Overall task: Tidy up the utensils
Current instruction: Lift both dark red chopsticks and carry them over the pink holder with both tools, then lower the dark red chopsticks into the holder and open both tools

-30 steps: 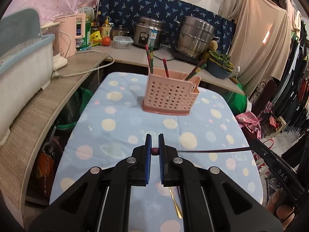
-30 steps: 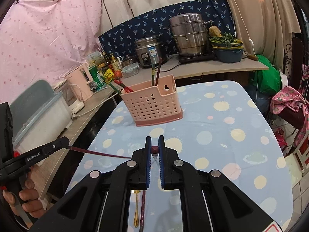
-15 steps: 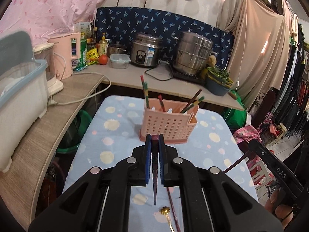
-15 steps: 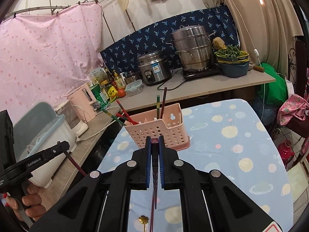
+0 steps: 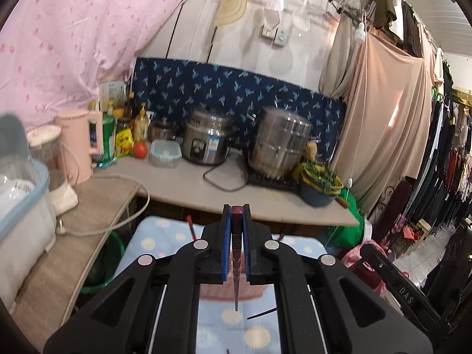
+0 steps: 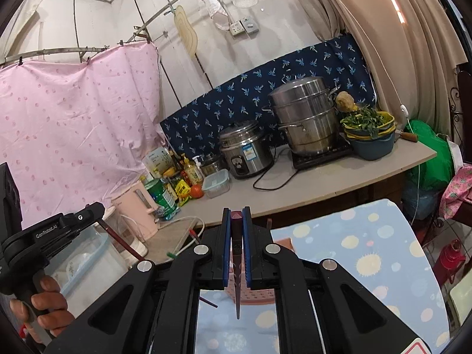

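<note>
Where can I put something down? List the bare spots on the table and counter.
Table: the spotted cloth right of the pink basket is bare. Counter: the front strip ahead of the rice cooker and steamer is free, except a cord. Crowded: the bottles and kettle corner. The left gripper and right gripper each clamp a chopstick.

- A dark red chopstick (image 5: 237, 253) stands upright, clamped between the blue pads of the left gripper (image 5: 237, 221), its blunt square end up and its thin tip pointing down.
- A second dark red chopstick (image 6: 237, 265) is clamped the same way in the right gripper (image 6: 237, 224), tip down.
- The pink perforated holder (image 6: 256, 293) sits on the spotted cloth just behind both hanging tips, mostly hidden by the grippers.
</note>
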A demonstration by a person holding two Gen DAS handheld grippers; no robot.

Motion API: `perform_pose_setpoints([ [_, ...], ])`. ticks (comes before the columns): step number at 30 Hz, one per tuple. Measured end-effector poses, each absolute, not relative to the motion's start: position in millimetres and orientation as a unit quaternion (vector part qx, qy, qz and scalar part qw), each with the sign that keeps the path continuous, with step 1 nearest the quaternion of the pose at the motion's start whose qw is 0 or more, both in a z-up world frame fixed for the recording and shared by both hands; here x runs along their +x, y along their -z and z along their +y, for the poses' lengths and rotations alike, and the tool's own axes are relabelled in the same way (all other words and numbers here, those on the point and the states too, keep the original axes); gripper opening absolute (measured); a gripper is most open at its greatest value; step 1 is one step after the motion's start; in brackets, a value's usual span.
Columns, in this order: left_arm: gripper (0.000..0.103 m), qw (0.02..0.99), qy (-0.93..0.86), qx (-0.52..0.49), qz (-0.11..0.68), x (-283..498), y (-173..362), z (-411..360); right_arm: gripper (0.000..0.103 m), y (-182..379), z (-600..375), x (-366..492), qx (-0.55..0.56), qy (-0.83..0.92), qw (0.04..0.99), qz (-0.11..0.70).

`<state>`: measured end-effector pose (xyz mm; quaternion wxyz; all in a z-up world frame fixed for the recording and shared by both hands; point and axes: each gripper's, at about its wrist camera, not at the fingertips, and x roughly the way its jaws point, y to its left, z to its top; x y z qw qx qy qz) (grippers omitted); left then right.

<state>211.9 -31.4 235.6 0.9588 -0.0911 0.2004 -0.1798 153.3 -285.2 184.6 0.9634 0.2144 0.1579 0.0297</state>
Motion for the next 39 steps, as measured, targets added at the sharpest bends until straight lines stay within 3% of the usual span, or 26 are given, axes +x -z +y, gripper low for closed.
perform_pose_setpoints([
  [10, 0.007, 0.968, 0.176, -0.087, 0.16, 267.4, -256.3, -54.1, 0.007, -199.6, -293.7, 216.5, 0.215, -0.018, 0.967, 0.139],
  [29, 0.007, 0.952, 0.159, -0.076, 0.251, 340.7, -160.0, -75.1, 0.01, -124.6, -284.3, 285.8, 0.188, 0.0, 0.956, 0.225],
  [30, 0.008, 0.951, 0.158, -0.077, 0.253, 341.1, -158.1, -75.4, 0.014, -124.6, -283.8, 283.8, 0.186, 0.004, 0.957, 0.223],
  [32, 0.024, 0.952, 0.154, -0.076, 0.255, 340.0, -155.5, -75.2, 0.018, -125.6, -282.6, 280.6, 0.182, 0.005, 0.958, 0.221],
  [34, 0.031, 0.954, 0.147, -0.075, 0.25, 336.7, -154.9, -73.4, 0.018, -127.0, -281.8, 276.3, 0.178, 0.005, 0.959, 0.22],
  [39, 0.032, 0.954, 0.147, -0.075, 0.252, 326.6, -154.9, -68.0, 0.019, -130.0, -278.3, 262.2, 0.176, 0.0, 0.959, 0.22],
])
